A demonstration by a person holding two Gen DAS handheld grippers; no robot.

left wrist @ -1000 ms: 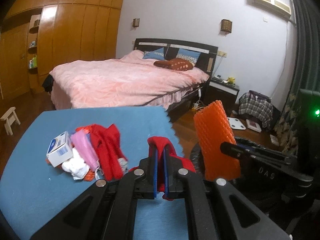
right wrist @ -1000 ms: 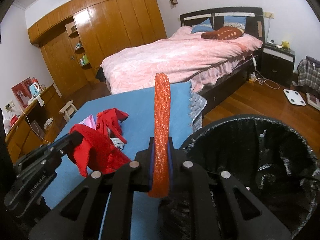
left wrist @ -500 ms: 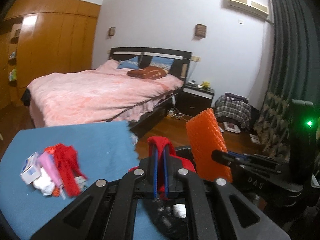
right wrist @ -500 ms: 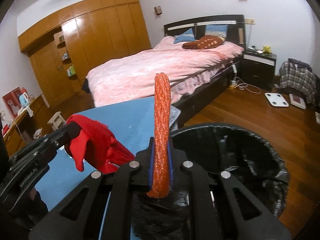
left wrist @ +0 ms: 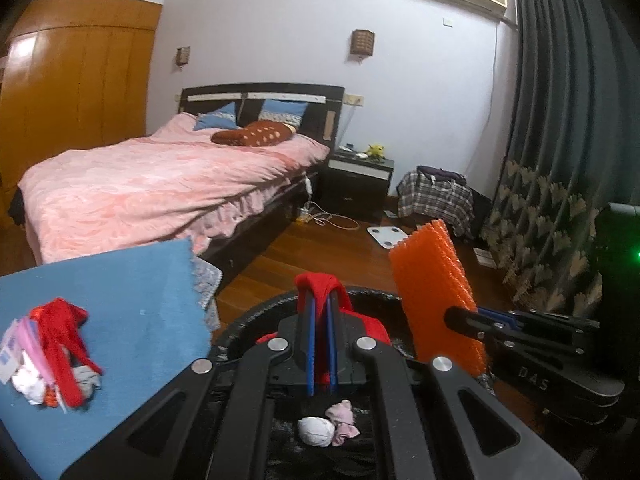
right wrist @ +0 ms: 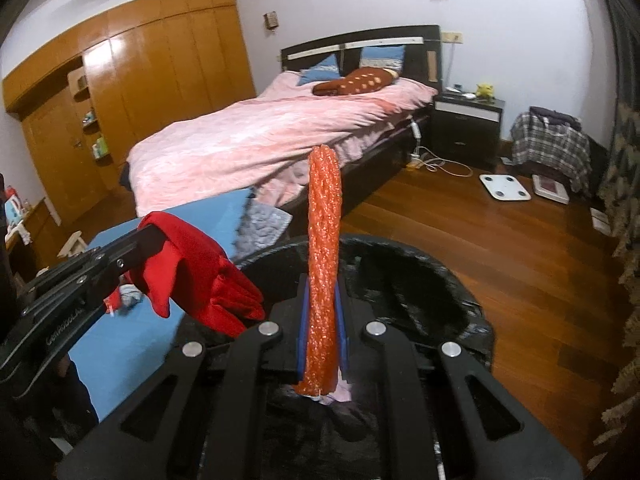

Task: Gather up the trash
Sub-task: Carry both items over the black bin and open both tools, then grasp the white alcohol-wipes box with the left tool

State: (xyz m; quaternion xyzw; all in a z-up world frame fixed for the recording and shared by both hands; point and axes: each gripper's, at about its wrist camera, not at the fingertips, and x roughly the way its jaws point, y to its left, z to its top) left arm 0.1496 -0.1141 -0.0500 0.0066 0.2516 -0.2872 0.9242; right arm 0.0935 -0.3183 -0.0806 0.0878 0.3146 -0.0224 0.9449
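My left gripper (left wrist: pixel 322 312) is shut on a red cloth (left wrist: pixel 320 286), held over the black-lined trash bin (left wrist: pixel 256 320). The cloth hangs from it in the right wrist view (right wrist: pixel 192 272). My right gripper (right wrist: pixel 323 304) is shut on a flat orange foam net (right wrist: pixel 324 260), upright over the same bin (right wrist: pixel 440 280); the net also shows in the left wrist view (left wrist: pixel 436 296). White and pink scraps (left wrist: pixel 326 428) lie inside the bin. A pile of red, pink and white trash (left wrist: pixel 48 356) lies on the blue table (left wrist: pixel 132 292).
A bed with a pink cover (left wrist: pixel 140 188) stands behind the table. A nightstand (left wrist: pixel 360 180), a white scale (left wrist: pixel 388 236), a plaid bundle (left wrist: pixel 436 196) and a dark curtain (left wrist: pixel 560 140) stand on the wooden floor to the right.
Both grippers have moved right from the table to above the bin, each still holding its item. The trash pile has shifted to the left of the view.
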